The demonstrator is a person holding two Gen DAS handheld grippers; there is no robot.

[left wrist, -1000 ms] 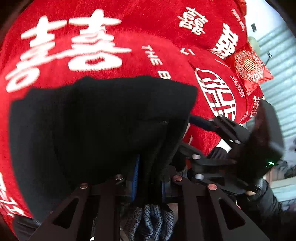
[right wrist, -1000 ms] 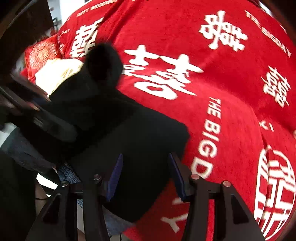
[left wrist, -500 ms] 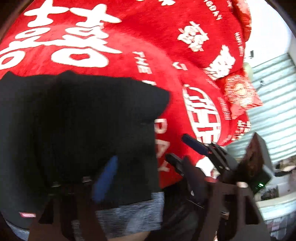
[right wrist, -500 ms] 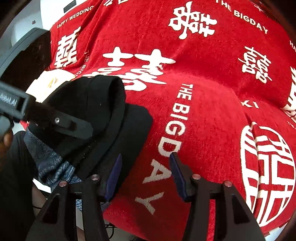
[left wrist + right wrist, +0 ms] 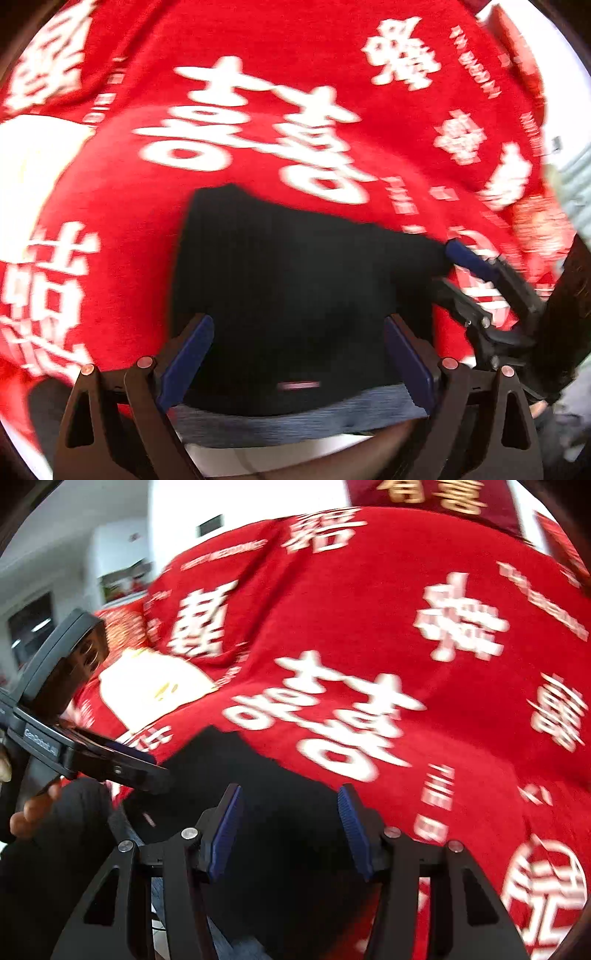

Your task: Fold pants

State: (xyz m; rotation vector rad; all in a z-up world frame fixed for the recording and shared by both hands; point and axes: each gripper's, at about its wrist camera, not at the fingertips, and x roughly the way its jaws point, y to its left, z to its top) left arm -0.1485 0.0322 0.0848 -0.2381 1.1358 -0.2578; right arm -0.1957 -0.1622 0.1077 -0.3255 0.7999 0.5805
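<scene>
Left wrist view: folded black pants (image 5: 295, 295) on red bedspread (image 5: 129, 229), directly ahead beneath left gripper (image 5: 299, 358), jaws opening, nothing pinched. Right gripper (image 5: 290, 834) alongside pants' right edge, parted, empty.

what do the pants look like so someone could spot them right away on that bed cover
Start from the big red cover printed with white characters and lettering. At its near edge lies a flat black folded bundle, the pants, between the fingers of the left gripper, whose jaws are opening. It is the only black cloth there, with a grey-blue band along its near edge, unlike the pale cream item farther back.
</scene>
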